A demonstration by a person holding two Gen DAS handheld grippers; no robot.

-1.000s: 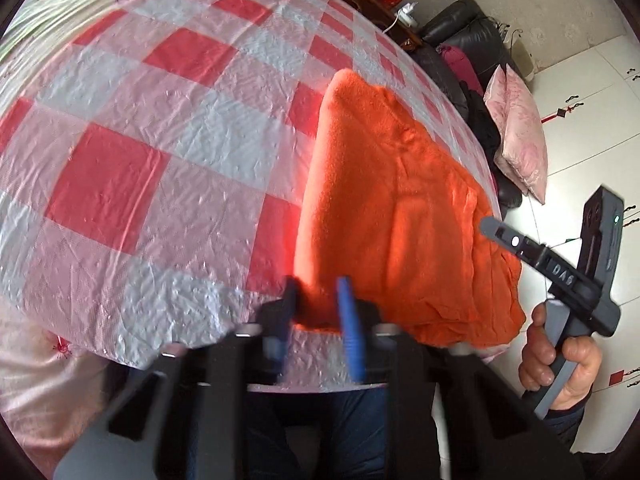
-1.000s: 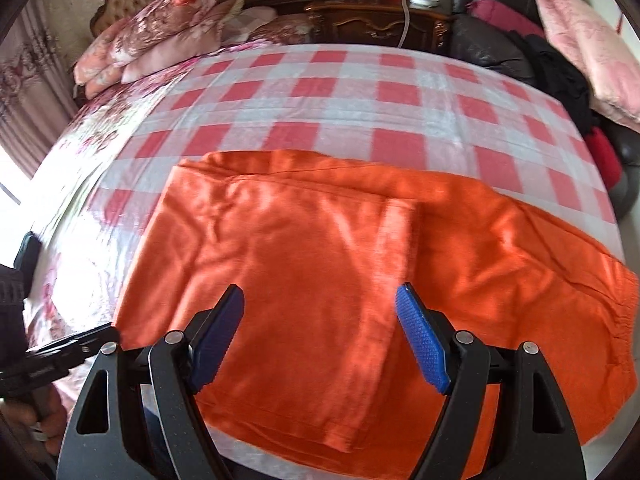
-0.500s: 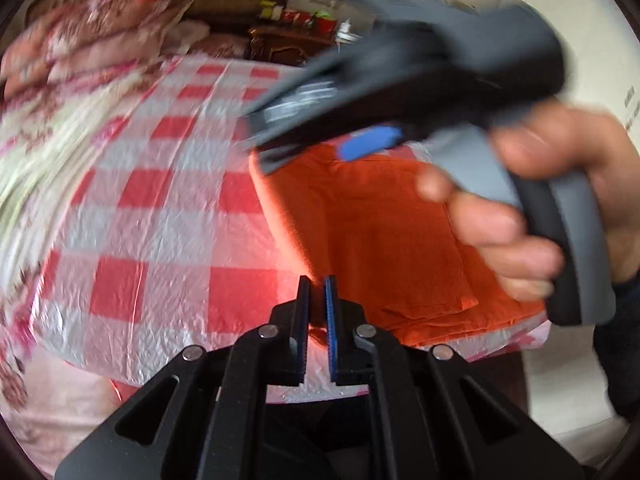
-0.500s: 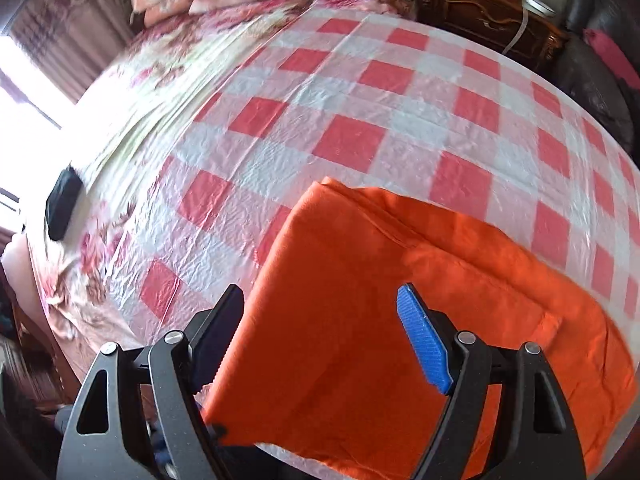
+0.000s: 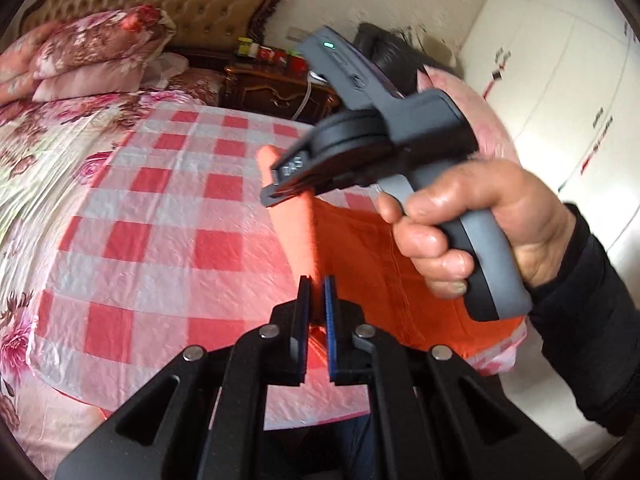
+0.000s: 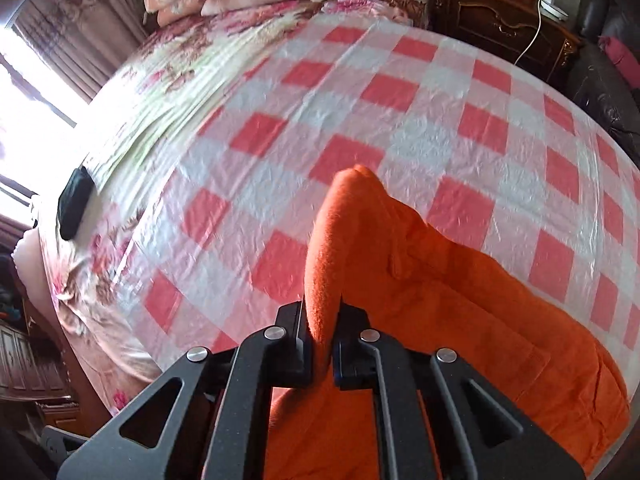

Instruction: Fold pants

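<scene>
one pair of orange pants (image 6: 460,320) lies on the bed (image 6: 360,120), at the near edge of its red-and-white checked cover (image 5: 160,240), and we hold two grippers over it. our left gripper (image 5: 316,304) has its jaws pressed nearly together on a raised ridge of the orange cloth. our right gripper (image 6: 322,332) pinches a thick fold of the same cloth, which stands up in a rounded peak just past the jaws. seen from the left wrist, our right hand (image 5: 480,232) grips the right gripper's grey handle above the pants. the fabric looks fleecy and bright, lying in layers with a seam visible. two floral pillows (image 5: 80,56) are stacked at the head of the bed, beside one dark wooden nightstand (image 5: 280,96). one small black object (image 6: 74,204) rests at the bed's left edge, well apart from the pants.
</scene>
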